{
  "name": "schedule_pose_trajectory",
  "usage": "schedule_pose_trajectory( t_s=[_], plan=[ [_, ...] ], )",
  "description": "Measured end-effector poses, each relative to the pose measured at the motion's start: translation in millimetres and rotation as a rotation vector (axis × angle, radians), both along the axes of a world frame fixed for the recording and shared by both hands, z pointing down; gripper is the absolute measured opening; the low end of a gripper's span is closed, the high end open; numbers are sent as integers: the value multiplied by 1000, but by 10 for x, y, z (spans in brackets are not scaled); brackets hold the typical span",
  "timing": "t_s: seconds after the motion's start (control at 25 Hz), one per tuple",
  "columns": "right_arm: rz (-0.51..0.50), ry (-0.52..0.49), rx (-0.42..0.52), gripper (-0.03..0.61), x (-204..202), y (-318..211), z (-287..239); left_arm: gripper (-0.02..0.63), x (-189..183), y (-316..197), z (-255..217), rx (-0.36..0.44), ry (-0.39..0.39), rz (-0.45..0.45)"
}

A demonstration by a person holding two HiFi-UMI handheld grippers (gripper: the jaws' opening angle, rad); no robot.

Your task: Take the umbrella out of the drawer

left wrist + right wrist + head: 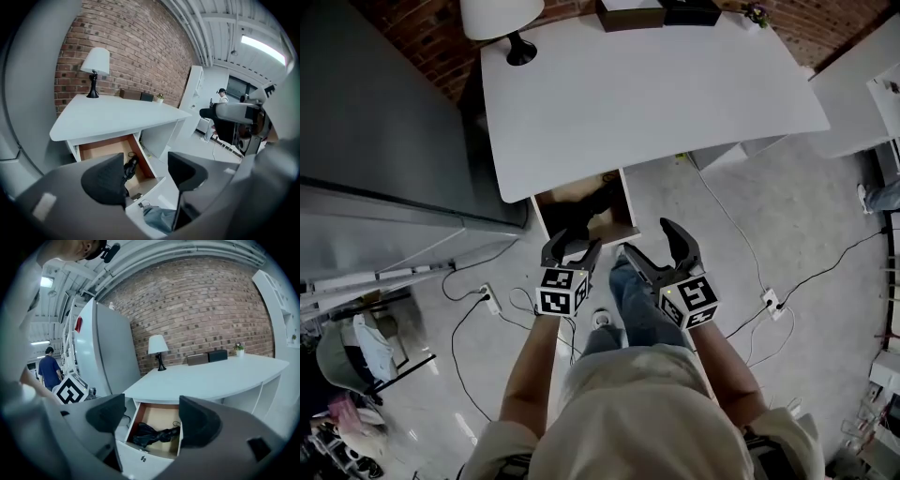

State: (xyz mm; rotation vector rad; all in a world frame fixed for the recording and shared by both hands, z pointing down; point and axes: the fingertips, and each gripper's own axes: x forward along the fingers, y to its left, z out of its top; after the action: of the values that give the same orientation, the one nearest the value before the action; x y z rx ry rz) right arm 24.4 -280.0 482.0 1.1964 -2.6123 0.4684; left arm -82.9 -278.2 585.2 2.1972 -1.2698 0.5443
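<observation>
My left gripper (146, 173) has its jaws standing well apart, and nothing sits between the pads. My right gripper (152, 416) is the same: jaws wide, holding nothing. In the head view both hang side by side above my legs, close to the front of the pulled-out white drawer with a brown wooden inside (133, 420), and neither touches it.

The black folded umbrella (152, 434) lies on the drawer's floor. Its bunched fabric is toward the front left in the right gripper view, and its slimmer end reaches toward the right wall. In the left gripper view part of it shows past the edge of my left jaw.

The drawer comes out from under the near edge of the broad white desk (647, 94). At the desk's far side, against the red brick wall (201, 310), stands a lamp with a white shade and black stem (96, 63). A tall grey cabinet (375, 112) stands beside the desk, on the left in the head view.
</observation>
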Motion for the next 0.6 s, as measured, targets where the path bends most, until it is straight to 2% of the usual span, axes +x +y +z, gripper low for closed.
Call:
schedule_pose_trajectory(
  t_s=[0.16, 0.6],
  plan=[
    [-2, 18, -72, 348, 63, -258, 326, 293, 92, -261, 452, -61, -53, 30],
    [-19, 25, -174, 348, 138, -683, 1124, 324, 224, -728, 1820, -245, -207, 134]
  ],
)
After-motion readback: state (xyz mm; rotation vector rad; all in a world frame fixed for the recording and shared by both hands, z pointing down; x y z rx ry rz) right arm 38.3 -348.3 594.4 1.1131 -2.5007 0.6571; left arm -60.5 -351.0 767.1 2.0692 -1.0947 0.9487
